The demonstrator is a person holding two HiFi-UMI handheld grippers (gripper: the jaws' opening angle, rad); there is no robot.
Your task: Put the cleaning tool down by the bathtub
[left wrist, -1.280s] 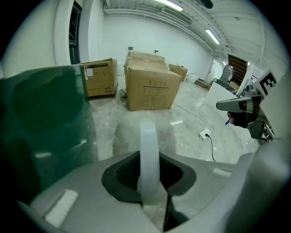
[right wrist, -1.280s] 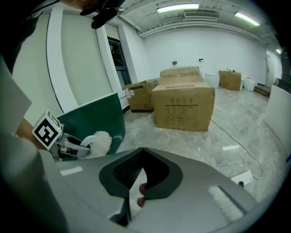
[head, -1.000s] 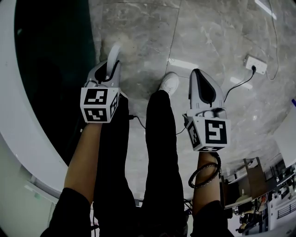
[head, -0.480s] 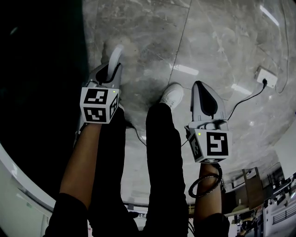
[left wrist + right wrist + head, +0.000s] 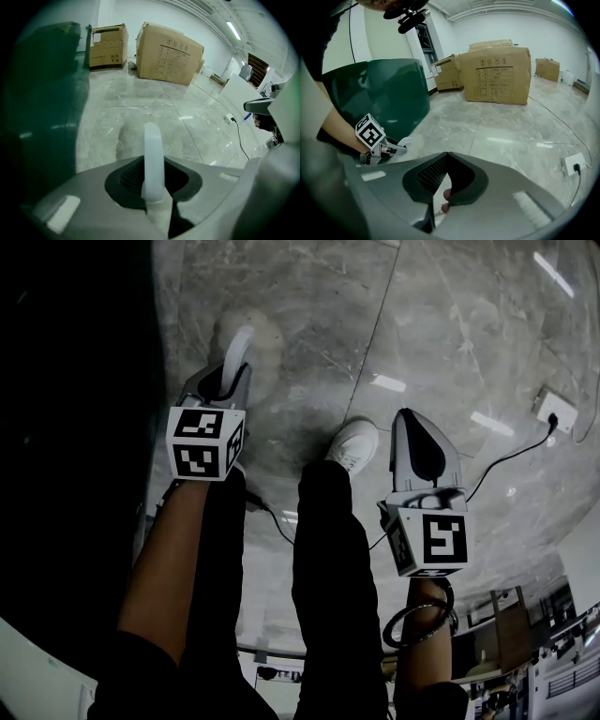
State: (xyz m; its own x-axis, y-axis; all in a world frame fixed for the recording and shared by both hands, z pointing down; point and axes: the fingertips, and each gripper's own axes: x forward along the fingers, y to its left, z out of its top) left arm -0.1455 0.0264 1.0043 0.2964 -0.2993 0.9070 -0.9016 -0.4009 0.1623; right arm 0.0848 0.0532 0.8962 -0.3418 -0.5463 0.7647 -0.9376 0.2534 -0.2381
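Only the gripper views show boxes (image 5: 169,54). The left gripper (image 5: 157,201) pinches the tool (image 5: 153,154), a white curved strip; the right gripper (image 5: 443,183) is pressed together, empty.

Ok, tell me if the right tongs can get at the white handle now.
Probably not readily: the right tongs are shut, the person's leg lies between, and the left tongs clamp the white handle.
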